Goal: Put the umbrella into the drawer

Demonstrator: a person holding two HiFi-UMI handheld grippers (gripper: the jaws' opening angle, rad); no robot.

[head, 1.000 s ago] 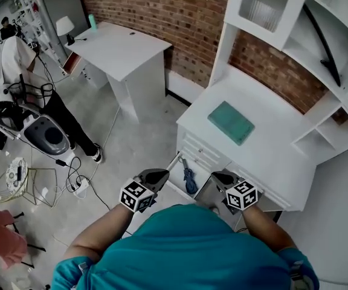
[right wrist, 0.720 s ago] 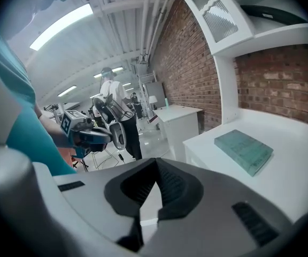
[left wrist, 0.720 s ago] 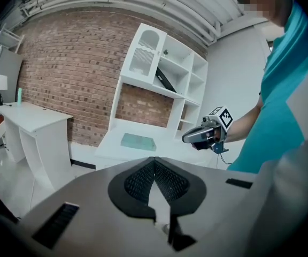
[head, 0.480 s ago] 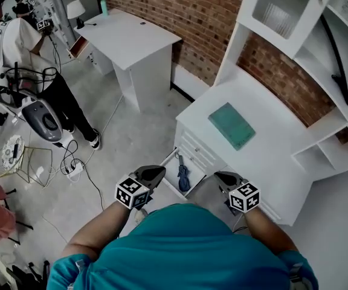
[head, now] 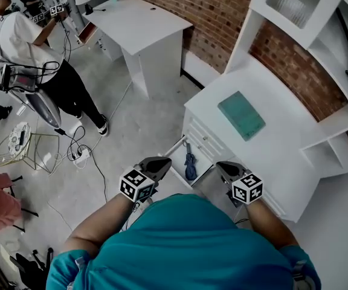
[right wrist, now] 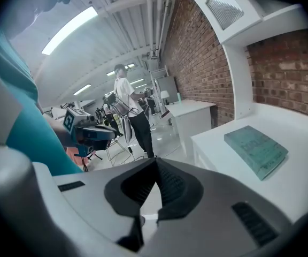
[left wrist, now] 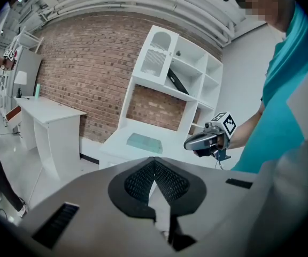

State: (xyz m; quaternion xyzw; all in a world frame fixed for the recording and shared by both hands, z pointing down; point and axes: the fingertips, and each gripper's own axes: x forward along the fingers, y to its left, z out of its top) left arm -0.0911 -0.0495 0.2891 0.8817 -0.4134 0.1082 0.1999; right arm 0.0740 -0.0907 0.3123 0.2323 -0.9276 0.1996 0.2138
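Both claws are empty: left gripper (head: 160, 163) and right gripper (head: 223, 167), low centre of the head view, each have their jaws pressed together on nothing and flank the open drawer (head: 175, 151). The blue umbrella (head: 189, 161) lies folded inside it, between the two. Placing looks done; the closed jaws probably suit nudging the drawer shut next.
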